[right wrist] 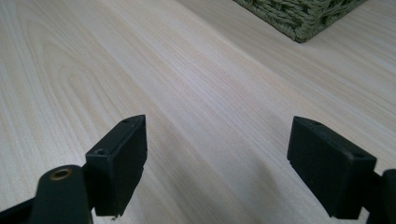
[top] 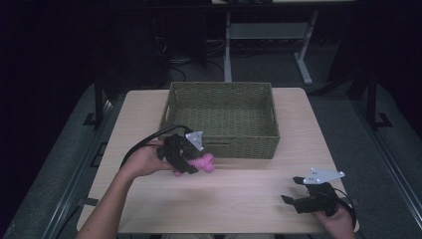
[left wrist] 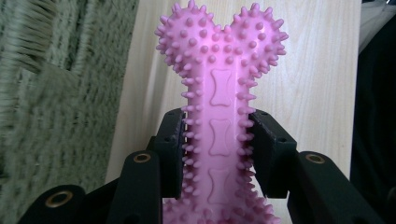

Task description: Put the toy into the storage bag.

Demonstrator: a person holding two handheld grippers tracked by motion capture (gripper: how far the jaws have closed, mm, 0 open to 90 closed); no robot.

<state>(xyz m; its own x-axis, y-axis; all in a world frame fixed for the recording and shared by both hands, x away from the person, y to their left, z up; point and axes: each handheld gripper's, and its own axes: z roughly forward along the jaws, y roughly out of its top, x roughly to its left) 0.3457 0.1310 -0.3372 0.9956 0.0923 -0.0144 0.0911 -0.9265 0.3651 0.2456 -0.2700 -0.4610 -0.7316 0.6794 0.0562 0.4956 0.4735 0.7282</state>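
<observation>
Dark room behind, grey floor, metal desk legs at the back. Light wood-grain counter (top: 249, 194) in the middle of the high view.

Olive-green woven rectangular basket (top: 221, 119) sits at the far middle of the counter, back wall close to the far edge. Its inside looks bare as far as the high view shows.

Left tool (top: 191, 162), black two-jaw with a grey three-cornered plate on top, is on the left half of the counter, just in front of the basket's near-left corner, and points right. Person's left hand (top: 147, 159) grips it; a black cable loops off toward the counter's left edge.

Jaws are clamped on a pink spiky rubber bone-shaped chew toy (left wrist: 219, 112). In the left gripper view both pads press the shaft from either side, and the two-lobed knobby end sticks out past the jaws over bare wood, with basket weave at the left. In the high view the toy's pink end (top: 205, 163) pokes out right of the tool, near the basket's front wall. Cannot tell if it touches the counter.

Right tool (top: 298, 191) is near the counter's near-right corner, held by the right hand (top: 338, 219) and pointing left. Jaws stand wide with nothing between them, bare wood in the gap in the right gripper view, basket corner at the top right.
</observation>
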